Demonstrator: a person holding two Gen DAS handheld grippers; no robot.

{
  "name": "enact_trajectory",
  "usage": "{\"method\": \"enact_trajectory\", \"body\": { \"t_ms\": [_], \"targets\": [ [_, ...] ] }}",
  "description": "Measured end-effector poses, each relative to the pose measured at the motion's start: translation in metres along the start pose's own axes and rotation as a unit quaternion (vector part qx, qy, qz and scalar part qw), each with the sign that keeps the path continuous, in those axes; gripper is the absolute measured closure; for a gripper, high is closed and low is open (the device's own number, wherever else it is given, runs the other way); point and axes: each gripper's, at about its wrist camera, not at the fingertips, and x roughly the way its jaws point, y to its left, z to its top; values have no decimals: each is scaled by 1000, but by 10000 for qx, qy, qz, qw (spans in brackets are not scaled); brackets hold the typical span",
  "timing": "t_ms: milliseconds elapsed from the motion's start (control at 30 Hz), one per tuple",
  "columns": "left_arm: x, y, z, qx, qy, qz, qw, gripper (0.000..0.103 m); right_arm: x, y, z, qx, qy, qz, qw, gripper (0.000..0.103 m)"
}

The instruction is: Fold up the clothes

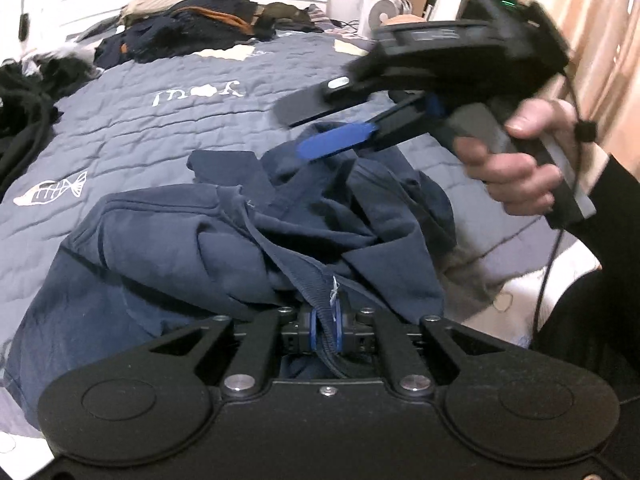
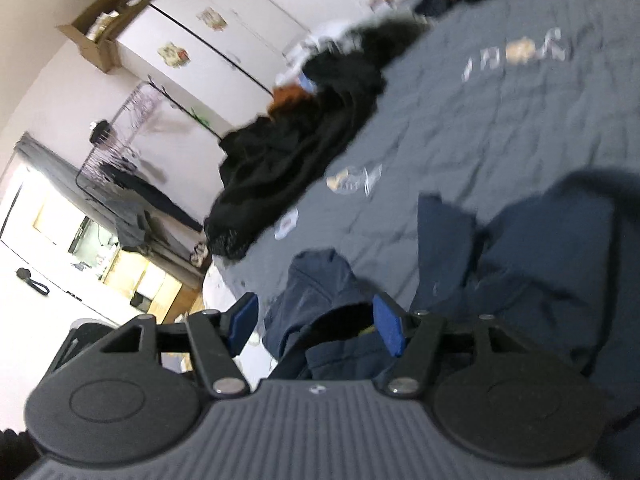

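Note:
A crumpled navy garment (image 1: 248, 236) lies bunched on the grey-blue quilted bedspread (image 1: 160, 128). My left gripper (image 1: 326, 326) is shut on a ribbed edge of that garment, the fabric pinched between its blue pads. In the left wrist view my right gripper (image 1: 304, 130) hovers above the garment's far side, held by a hand (image 1: 516, 160), its jaws apart with nothing between them. In the right wrist view the right gripper (image 2: 316, 322) stands open, with a fold of the navy garment (image 2: 520, 280) lying below and between its blue pads (image 2: 388, 326), not pinched.
A heap of dark clothes (image 1: 188, 28) lies at the head of the bed, and black clothes (image 2: 288, 160) are piled along the bed's left edge. A white cupboard (image 2: 208, 40) and a clothes rack (image 2: 132, 184) stand beyond the bed. Curtains (image 1: 600, 60) hang at the right.

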Motion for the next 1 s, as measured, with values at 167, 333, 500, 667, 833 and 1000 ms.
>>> {"method": "enact_trajectory", "body": {
  "t_ms": [167,333,500,667,833,1000],
  "targets": [
    [-7,0,-8,69,-28,-94,9999,95,28,1,-3,5,277,-267,9993,38],
    [-11,-1,-11,129,-21,-159,9998,95,54,8,-3,-143,543,-281,9980,38],
    [-13,0,-12,170,-17,-184,9997,95,76,16,-4,-316,790,-526,9950,38],
    [-16,4,-15,132,-37,-187,9997,95,89,17,-4,-279,963,-595,9932,67],
    [-17,12,-16,47,-32,-149,9999,95,97,19,-7,-273,953,-666,9928,93],
    [-20,18,-22,-259,7,39,9997,91,87,23,-1,-191,496,-618,9967,96]
  ]
}}
